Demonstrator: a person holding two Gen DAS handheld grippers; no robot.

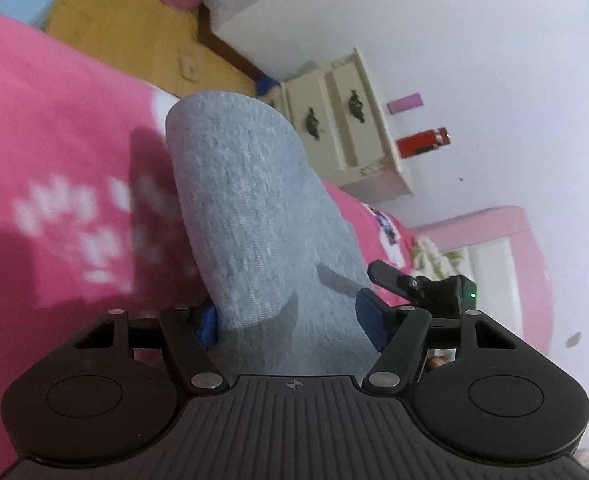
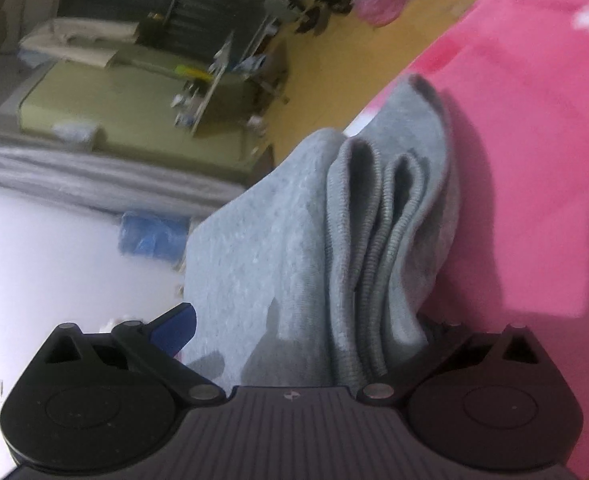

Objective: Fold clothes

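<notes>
The left gripper [image 1: 290,320] had its blue fingers [image 1: 208,324] pinching a grey knit garment [image 1: 250,216], whose long axis ran straight away from the camera over the pink bedspread [image 1: 54,128]. The right gripper [image 2: 306,332] likewise clamped the same garment [image 2: 262,248]; only this view showed its ribbed hem [image 2: 378,264] bunched in folds, pointing away. The left view alone showed a cream nightstand [image 1: 346,120] and a red can [image 1: 422,142].
</notes>
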